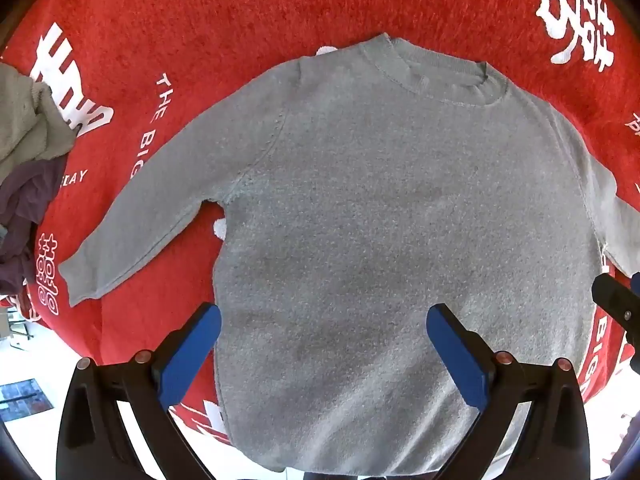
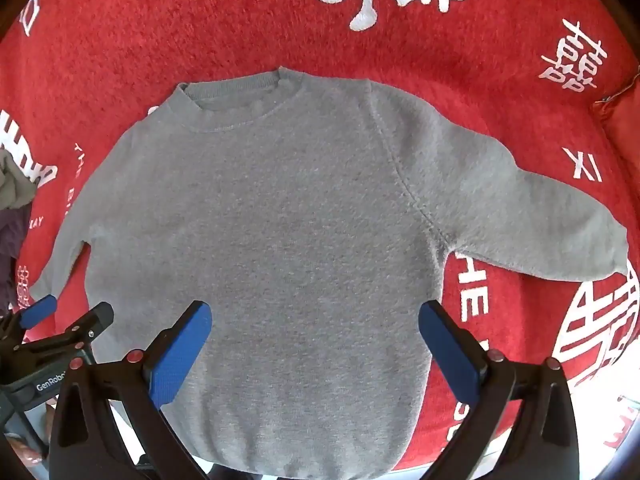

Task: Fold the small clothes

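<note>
**Grey sweater spread flat**

A fuzzy grey knit sweater (image 1: pixel 380 208) lies flat on my red fleece blanket (image 1: pixel 200 12), sleeves out. My left tool (image 1: pixel 324 344) and right tool (image 2: pixel 316 340) hover wide, empty. Crumpled clothes (image 1: pixel 28 152) sit at nine o'clock.

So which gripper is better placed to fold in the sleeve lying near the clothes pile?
The left gripper, probably: that sleeve lies on its side, and its jaws are open and empty. The right gripper hovers farther away.
</note>
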{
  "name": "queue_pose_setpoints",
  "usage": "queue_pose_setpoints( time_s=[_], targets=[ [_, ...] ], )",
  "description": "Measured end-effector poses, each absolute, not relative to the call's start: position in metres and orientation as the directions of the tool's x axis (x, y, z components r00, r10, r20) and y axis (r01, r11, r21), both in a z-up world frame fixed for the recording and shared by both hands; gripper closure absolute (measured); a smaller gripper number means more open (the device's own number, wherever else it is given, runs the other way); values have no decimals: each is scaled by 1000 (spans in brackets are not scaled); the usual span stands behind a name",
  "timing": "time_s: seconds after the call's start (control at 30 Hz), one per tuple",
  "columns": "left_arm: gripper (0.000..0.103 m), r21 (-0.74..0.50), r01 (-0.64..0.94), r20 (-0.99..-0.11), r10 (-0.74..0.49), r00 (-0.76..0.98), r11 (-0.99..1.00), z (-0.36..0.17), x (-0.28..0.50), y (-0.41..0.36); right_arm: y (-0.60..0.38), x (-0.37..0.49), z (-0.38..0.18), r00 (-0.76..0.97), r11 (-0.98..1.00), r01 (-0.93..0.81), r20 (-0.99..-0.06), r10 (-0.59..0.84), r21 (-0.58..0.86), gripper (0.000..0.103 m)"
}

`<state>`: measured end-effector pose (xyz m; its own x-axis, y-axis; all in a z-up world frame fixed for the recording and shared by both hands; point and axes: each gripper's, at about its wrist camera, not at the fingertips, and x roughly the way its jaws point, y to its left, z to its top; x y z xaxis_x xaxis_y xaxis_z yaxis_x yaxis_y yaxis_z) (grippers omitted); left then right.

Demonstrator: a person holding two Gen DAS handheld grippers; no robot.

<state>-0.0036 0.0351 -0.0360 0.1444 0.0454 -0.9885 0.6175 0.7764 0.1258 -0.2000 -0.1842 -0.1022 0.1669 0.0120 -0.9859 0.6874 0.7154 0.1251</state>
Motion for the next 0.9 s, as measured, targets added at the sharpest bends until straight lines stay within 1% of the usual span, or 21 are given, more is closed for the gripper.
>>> queue_pose_setpoints(
  time_s=[0.9],
  targets=[
    [0,129,617,-989,55,138,776,-43,-1,31,-186,-199,-107,156,715,689,-988,10,116,0]
  ],
)
